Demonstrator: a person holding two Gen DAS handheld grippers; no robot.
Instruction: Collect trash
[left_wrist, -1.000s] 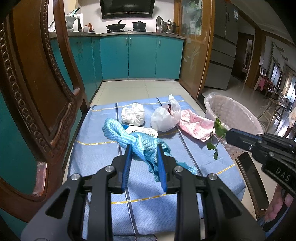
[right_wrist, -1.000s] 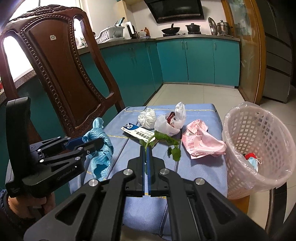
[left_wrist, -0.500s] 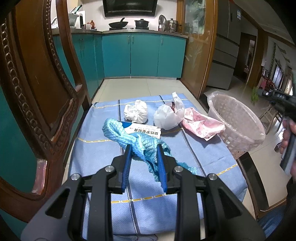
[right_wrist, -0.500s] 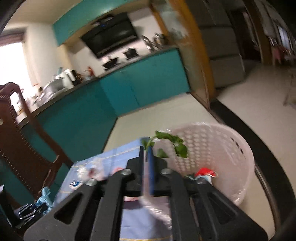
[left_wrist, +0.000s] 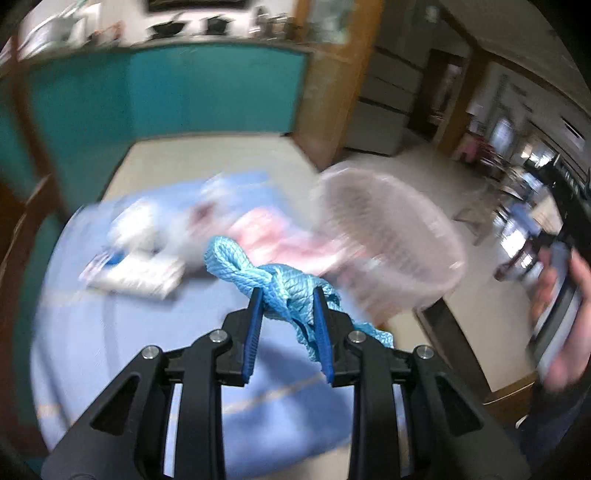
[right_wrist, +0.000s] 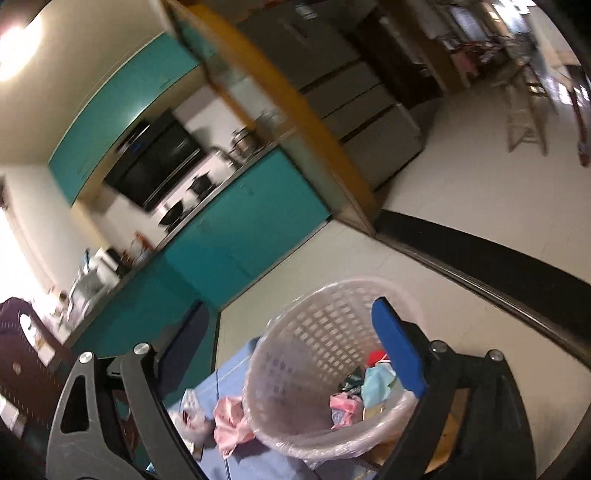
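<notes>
My left gripper (left_wrist: 288, 306) is shut on a crumpled light-blue cloth (left_wrist: 273, 280) and holds it above the blue tablecloth (left_wrist: 110, 332), near the white lattice trash basket (left_wrist: 391, 243). My right gripper (right_wrist: 288, 328) is open and empty, tilted, above the basket (right_wrist: 332, 317). The basket holds several pieces of trash, among them red, blue and pink scraps (right_wrist: 369, 384). On the table lie a pink wrapper (right_wrist: 229, 424), a white plastic bag (right_wrist: 190, 411), white wads (left_wrist: 136, 225) and a printed packet (left_wrist: 136, 273).
A dark wooden chair (right_wrist: 22, 354) stands at the table's left. Teal kitchen cabinets (right_wrist: 236, 236) are behind, with tiled floor (right_wrist: 480, 206) to the right. The left wrist view is motion-blurred. The hand holding the right gripper (left_wrist: 561, 317) shows at its right edge.
My right gripper opened over the basket and the green leafy sprig is gone from it. My left gripper swung right toward the basket with the blue cloth.
</notes>
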